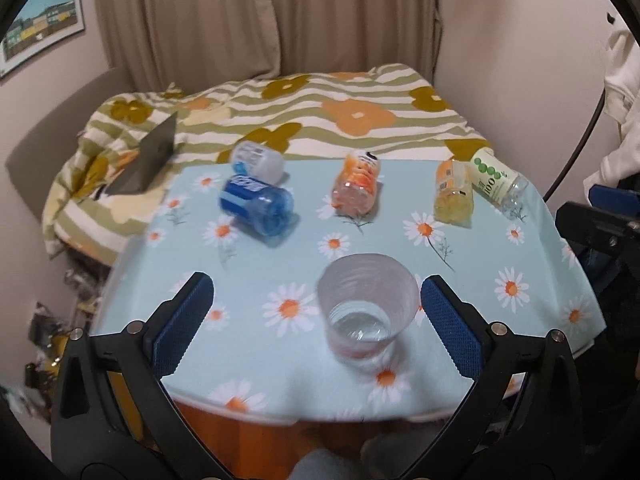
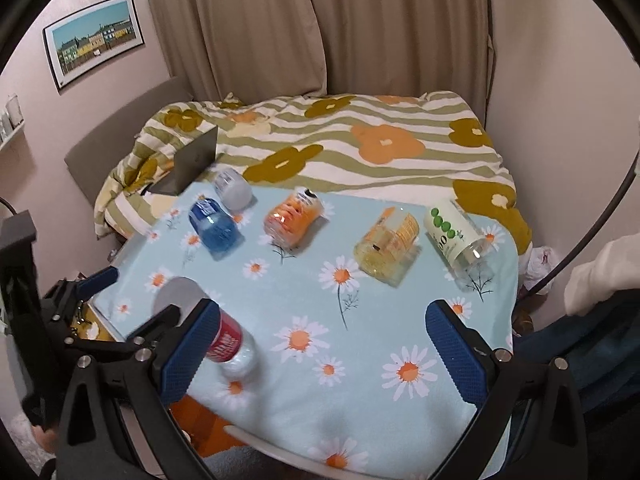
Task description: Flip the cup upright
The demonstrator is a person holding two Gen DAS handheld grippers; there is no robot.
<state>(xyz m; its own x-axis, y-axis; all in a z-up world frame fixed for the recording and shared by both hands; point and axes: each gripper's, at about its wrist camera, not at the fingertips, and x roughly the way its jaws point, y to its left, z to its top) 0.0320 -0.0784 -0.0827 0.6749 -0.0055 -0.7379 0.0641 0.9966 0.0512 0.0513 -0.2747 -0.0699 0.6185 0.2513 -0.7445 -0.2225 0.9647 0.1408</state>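
The clear cup (image 1: 366,306) stands mouth-up on the daisy tablecloth (image 1: 256,248), between the spread fingers of the left claw (image 1: 316,320), nearer its right finger (touching neither). Beyond it lie five tipped bottles, the blue bottle (image 1: 258,206) among them. The right claw (image 2: 324,350) is spread too, holding nothing.

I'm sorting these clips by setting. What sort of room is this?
Most likely a bedroom at home. A bed with a flower-patterned duvet sits right behind the small table with its daisy cloth, beige curtains hang behind it, and a framed picture is on the wall.
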